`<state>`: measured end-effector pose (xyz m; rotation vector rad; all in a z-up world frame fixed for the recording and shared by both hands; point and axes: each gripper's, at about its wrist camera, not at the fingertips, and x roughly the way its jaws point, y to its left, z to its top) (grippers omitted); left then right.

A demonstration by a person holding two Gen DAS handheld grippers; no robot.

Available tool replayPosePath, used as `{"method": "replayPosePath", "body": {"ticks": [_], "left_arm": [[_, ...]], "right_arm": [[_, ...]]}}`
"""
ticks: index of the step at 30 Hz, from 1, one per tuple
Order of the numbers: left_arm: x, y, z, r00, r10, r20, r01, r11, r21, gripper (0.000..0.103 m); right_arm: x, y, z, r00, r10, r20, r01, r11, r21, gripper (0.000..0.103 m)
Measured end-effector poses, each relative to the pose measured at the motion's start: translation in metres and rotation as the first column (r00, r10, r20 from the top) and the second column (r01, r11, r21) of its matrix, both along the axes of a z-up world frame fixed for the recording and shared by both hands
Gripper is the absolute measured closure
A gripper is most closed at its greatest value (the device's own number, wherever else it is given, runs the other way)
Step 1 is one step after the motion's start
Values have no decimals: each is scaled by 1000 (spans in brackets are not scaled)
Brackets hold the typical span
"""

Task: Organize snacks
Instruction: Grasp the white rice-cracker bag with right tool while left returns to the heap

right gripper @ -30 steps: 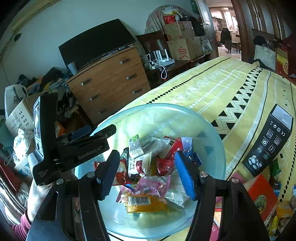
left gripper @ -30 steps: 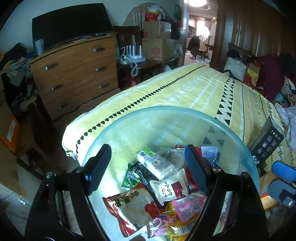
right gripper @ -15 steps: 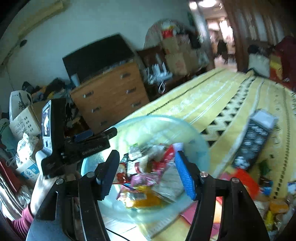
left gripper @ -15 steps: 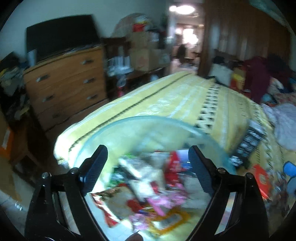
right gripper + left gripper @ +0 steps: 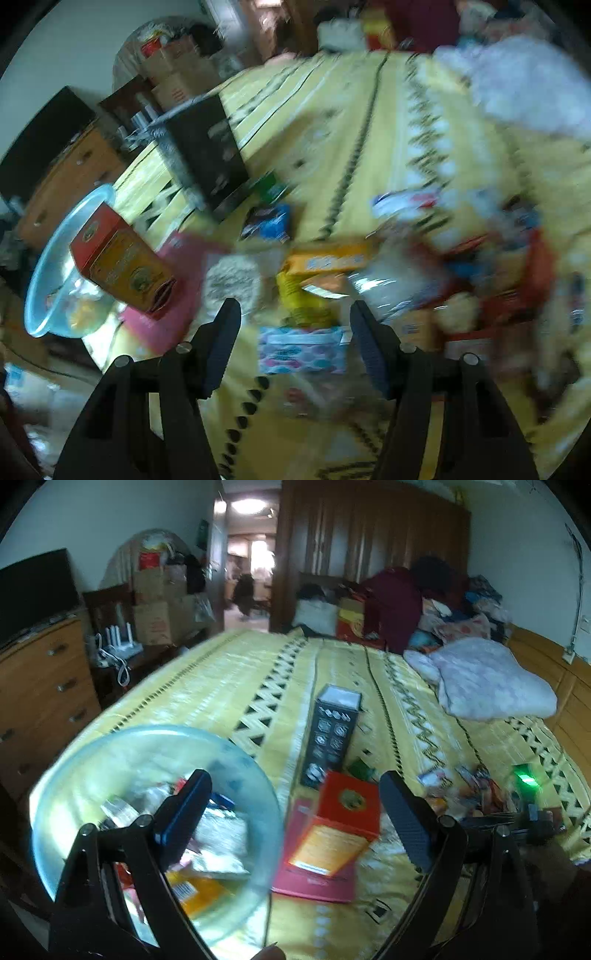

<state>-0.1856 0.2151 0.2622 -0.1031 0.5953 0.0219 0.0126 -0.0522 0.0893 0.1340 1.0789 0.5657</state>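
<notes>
A clear glass bowl [image 5: 92,760] holding several snack packets sits at the near left of the bed; it also shows in the right wrist view [image 5: 40,280]. My left gripper [image 5: 291,812] is open and empty, above a red and orange box [image 5: 340,827] that lies on a pink packet. My right gripper [image 5: 295,336] is open and empty, just above a pale blue and pink packet [image 5: 303,350]. Loose snacks lie scattered on the yellow bedspread [image 5: 369,129], among them a yellow packet [image 5: 303,295] and a blue one [image 5: 269,221]. The right wrist view is blurred.
A black box [image 5: 332,731] lies on the bed beyond the red box. A white pillow [image 5: 491,679] and piled clothes fill the far right. A wooden dresser [image 5: 40,686] stands left of the bed. The right gripper's body with a green light [image 5: 524,779] shows at the right.
Both grippers have swung right, away from the bowl, toward the loose snacks on the bed. The bowl now lies at the left of both views. Both stay open.
</notes>
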Motion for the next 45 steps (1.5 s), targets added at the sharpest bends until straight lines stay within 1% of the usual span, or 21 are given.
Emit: {"method": "replayPosePath", "body": {"ticks": [2,4,7,10,12,15,17,19,21,25,27,29,31,35,37,38,40,42,43,44,45], "left_arm": [[3,-2,-4,1000,-4,-26,4,1000,-2,10],[2,-6,-6,999,-4,-38,4,1000,-4,10],[-1,-12,-6,999,-14,-35,14,1000,-7,10],[-2,-22,-8,999,-25,-35,24,1000,-9,10],[0,-27,-10,999,-32,-40,32,999,-12,10],[0,-32,-14,998,-49,-47,49,999,-16,10],[-1,-36,-17,997,-61,-52,60,998,-16,10],[-1,-41,-20,996,-70,-60,69,998,-15,10],[-3,-44,-22,996,-73,-58,72,997,-9,10],[-4,-52,-27,994,-92,-65,91,996,-12,10],[-5,-60,-28,991,-115,-67,114,993,-12,10],[-9,-76,-33,983,-168,-75,168,986,-10,10],[-9,-94,-41,969,-231,-89,230,973,-17,10],[12,-128,-78,911,-375,-173,344,920,-187,11],[28,-145,-101,880,-416,-228,364,900,-239,13],[40,-153,-116,858,-440,-266,364,885,-291,16],[58,-166,-140,829,-456,-324,339,870,-358,24],[76,-183,-170,781,-487,-392,299,842,-449,25],[80,-190,-181,756,-490,-434,282,842,-460,37],[86,-203,-194,722,-497,-482,279,846,-455,43],[86,-211,-198,706,-511,-490,295,842,-452,45]], "right_arm": [[3,32,-14,996,90,-5,-90,995,-42,36],[7,55,-30,990,132,-44,-135,988,-81,36],[22,73,-46,991,77,-107,-83,995,-59,36],[34,89,-53,992,-15,-128,7,998,-68,28],[35,104,-59,992,-44,-118,33,995,-97,21],[39,122,-71,993,-62,-101,43,984,-174,18],[40,130,-80,993,-75,-87,54,975,-217,12],[40,124,-87,994,-81,-68,65,974,-216,12],[38,115,-83,996,-89,-24,82,978,-190,24],[21,88,-56,994,-101,38,104,992,-76,25],[7,71,-30,992,-105,72,105,994,10,25],[-13,47,0,982,-116,147,111,993,46,25],[-30,20,19,971,-145,192,137,989,55,25],[-62,-65,26,936,-301,181,294,953,66,25],[-72,-96,21,921,-359,153,351,933,78,25],[-79,-113,16,912,-387,132,378,921,88,25],[-90,-134,6,905,-410,114,402,911,88,25],[-99,-148,-3,902,-423,89,415,905,99,25],[-100,-152,-7,902,-426,77,417,903,106,25],[-102,-157,-11,900,-430,69,421,900,114,25],[-103,-160,-12,899,-433,66,423,898,121,25]]}}
